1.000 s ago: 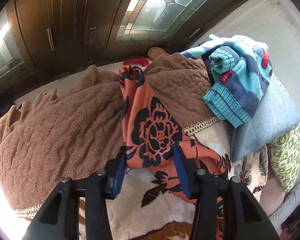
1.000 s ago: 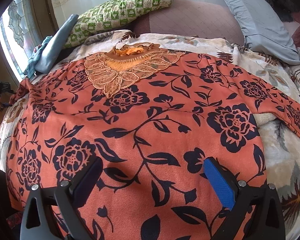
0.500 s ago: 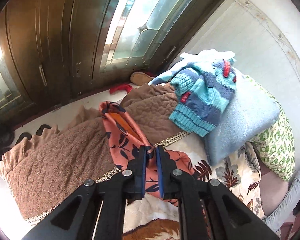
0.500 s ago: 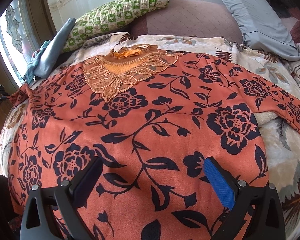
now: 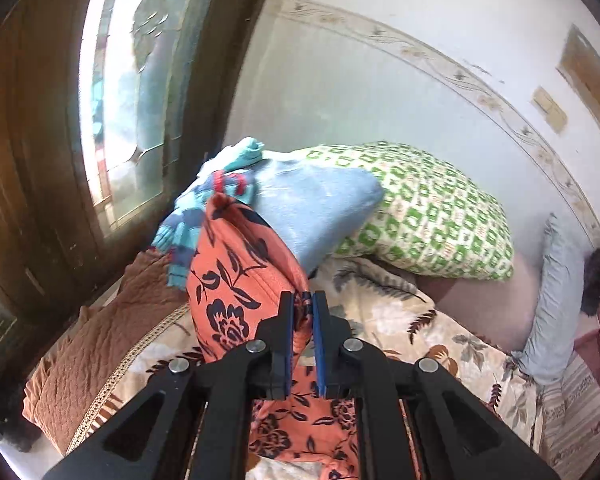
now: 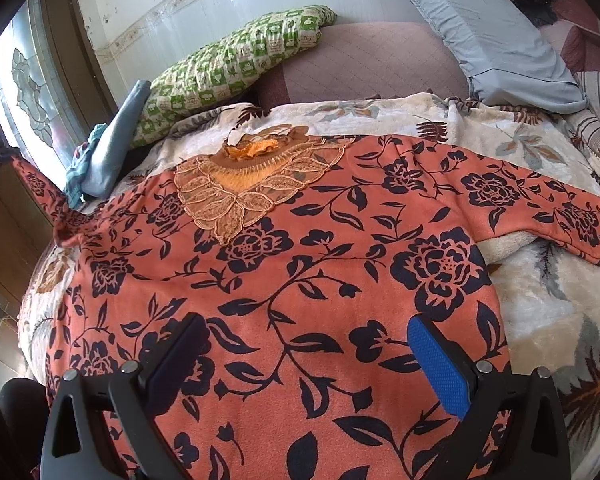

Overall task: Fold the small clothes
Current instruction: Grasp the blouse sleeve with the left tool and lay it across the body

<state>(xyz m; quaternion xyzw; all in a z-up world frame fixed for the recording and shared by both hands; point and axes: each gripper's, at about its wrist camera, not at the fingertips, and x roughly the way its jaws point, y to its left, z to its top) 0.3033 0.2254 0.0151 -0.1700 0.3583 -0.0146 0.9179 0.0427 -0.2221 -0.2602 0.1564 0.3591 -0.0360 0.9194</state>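
Left gripper (image 5: pixel 301 304) has its fingers clamped on the sleeve of the orange floral top (image 6: pixel 284 280), lifting it off the bed (image 6: pixel 548 304). Right gripper (image 6: pixel 304 360) hovers over the spread-out body, fingers wide apart and empty.

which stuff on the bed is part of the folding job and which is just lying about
In the job:
orange floral top
its sleeve, pinched in the left tool
right tool, open above the top

Lying about:
green checked pillow
grey-blue pillow
striped knit sweater
brown blanket
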